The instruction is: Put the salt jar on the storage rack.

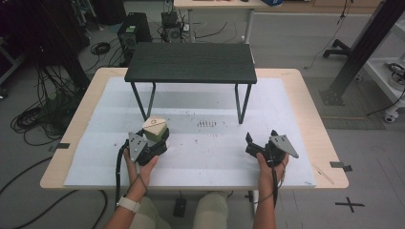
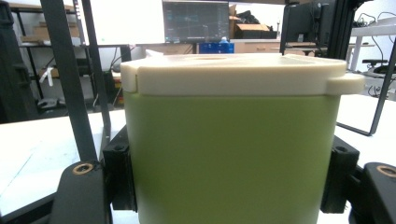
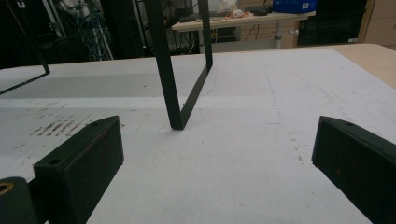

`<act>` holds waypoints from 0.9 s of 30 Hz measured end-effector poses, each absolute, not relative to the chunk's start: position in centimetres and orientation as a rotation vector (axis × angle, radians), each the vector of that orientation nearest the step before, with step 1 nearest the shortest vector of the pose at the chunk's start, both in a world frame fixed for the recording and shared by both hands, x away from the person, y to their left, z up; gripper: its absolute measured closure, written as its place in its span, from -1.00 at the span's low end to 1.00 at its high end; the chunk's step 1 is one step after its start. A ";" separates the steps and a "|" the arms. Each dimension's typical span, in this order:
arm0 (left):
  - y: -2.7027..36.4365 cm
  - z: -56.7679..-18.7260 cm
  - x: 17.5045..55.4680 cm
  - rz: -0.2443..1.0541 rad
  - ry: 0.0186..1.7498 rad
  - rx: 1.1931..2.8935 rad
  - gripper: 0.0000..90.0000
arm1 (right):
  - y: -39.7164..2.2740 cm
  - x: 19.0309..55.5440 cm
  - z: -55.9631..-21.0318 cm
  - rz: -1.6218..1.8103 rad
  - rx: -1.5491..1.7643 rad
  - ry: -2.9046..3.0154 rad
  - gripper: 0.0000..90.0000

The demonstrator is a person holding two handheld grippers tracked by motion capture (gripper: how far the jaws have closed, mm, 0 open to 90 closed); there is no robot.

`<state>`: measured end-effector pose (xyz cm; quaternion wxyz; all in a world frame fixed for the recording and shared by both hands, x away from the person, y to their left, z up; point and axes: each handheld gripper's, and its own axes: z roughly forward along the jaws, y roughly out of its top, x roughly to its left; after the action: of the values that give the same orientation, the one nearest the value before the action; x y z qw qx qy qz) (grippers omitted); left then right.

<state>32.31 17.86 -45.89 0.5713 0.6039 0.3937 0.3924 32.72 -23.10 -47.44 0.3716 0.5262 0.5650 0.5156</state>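
Cables and dark equipment crowd the floor around a light wooden table covered by a white sheet, with a low black shelf on thin metal legs standing at its far side. Seen from the high view, the person's 2 hands rest at the near edge. The left gripper sits at a green square container with a cream lid, which stands on the sheet just in front of the shelf's left legs. The right gripper lies well apart on the right, over bare sheet.

From the left gripper view, the container stands upright between the 2 black pads, which press against its green side walls; the lid is seated flat on top. The jaws are pinching the container.

From the right gripper view, the jaws are spread wide with nothing between them, and 1 leg loop of the shelf stands ahead on the white sheet.

My reading is that the grasp has just been made and the container has not yet left the table. The next move calls for a straight, level lift, keeping the lid on and clearing the shelf legs close behind.
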 end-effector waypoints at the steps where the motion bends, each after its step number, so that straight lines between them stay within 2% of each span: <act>1: 17.9 -45.9 32.3 0.920 0.925 1.416 -0.36 | -23.1 32.7 -47.4 1.323 1.349 1.448 -0.95; 17: 18.7 -45.3 31.3 0.901 0.949 1.426 -0.35 | -23.1 32.8 -47.4 1.319 1.347 1.452 -0.94; 27: 19.7 -43.2 30.7 0.893 0.942 1.407 -0.35 | -23.1 32.8 -47.4 1.316 1.349 1.455 -0.94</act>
<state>30.68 19.69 -43.22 0.5757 0.6010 0.4023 0.3814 32.78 -23.08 -47.42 0.3713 0.5262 0.5673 0.5132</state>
